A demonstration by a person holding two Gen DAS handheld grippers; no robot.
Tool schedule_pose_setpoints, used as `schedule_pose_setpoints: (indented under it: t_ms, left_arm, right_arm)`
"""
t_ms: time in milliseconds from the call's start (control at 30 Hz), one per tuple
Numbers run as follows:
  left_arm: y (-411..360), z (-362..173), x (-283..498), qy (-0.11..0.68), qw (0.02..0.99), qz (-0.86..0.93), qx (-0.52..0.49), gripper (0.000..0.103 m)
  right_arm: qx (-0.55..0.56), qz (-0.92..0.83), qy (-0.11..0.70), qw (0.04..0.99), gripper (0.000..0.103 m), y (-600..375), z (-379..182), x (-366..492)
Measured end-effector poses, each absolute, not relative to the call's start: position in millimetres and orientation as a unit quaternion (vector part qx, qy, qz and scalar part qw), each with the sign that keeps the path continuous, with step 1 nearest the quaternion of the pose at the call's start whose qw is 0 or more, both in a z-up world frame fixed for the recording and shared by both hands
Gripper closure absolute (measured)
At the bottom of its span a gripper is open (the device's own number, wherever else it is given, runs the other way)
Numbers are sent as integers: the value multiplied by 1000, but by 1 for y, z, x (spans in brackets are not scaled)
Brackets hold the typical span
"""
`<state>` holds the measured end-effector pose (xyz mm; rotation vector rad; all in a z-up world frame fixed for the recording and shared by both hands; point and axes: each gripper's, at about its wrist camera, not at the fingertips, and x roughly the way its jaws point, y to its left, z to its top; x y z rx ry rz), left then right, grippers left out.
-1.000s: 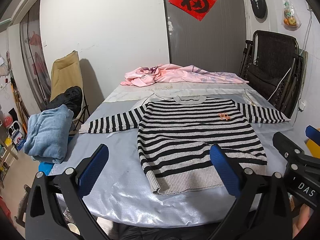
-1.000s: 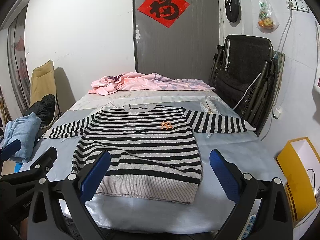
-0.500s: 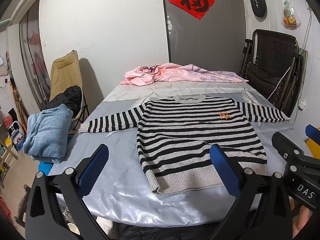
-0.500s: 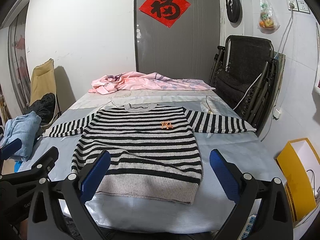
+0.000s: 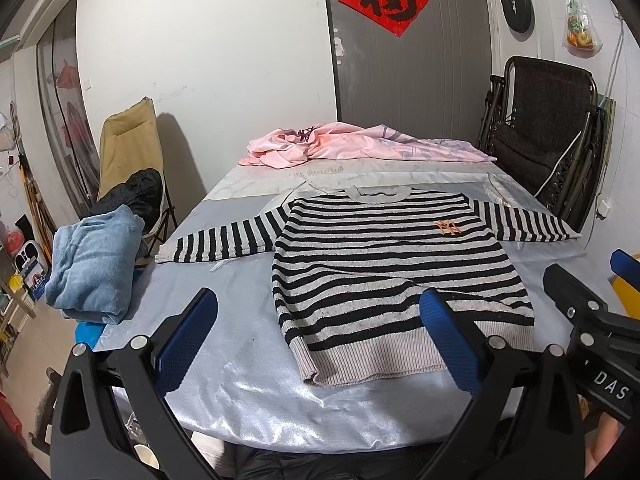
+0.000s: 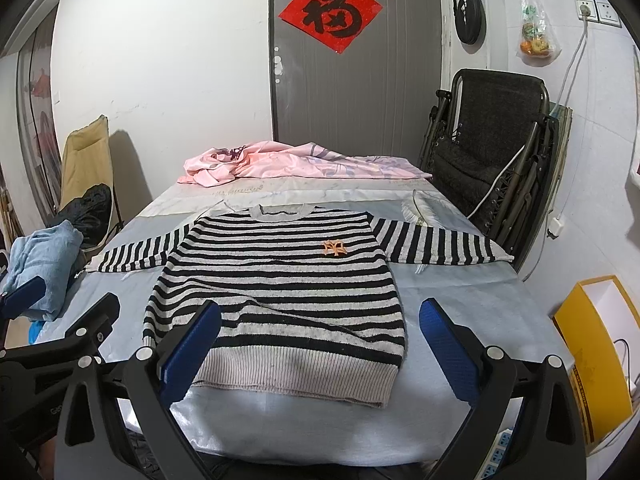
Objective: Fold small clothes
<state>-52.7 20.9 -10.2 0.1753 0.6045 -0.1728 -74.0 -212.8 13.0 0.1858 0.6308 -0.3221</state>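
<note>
With my left gripper [image 5: 316, 340] and right gripper [image 6: 318, 344] both spread and empty, the striped sweater [image 6: 280, 280] lay flat on the table [image 6: 460, 304] at 12 o'clock, so I judged pinching 1 sleeve cuff each and folding inward best.

Black-and-grey striped sweater [image 5: 394, 268] flat on worktop, front up, unfolded, both sleeves spread sideways, grey collar at far end, ribbed hem near front edge, small orange emblem on chest
</note>
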Motion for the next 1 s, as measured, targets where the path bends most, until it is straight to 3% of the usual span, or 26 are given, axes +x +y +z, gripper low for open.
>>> schedule_pose_setpoints:
  t_ms: [600, 867, 967, 1000]
  left_arm:
    - [21, -21, -43, 323, 939, -92, 81, 4]
    - [56, -70, 28, 426, 901, -68, 52, 4]
    - [74, -94, 54, 459, 886, -62, 34, 4]
    - [77, -101, 62, 472, 879, -65, 26, 4]
  right_arm:
    - [99, -145, 324, 930, 3, -215, 3, -68]
    - [198, -77, 361, 908, 3, -307, -50, -39]
    - [248, -74, 381, 888, 12, -341, -81, -36]
    - [264, -69, 390, 879, 20, -347, -91, -34]
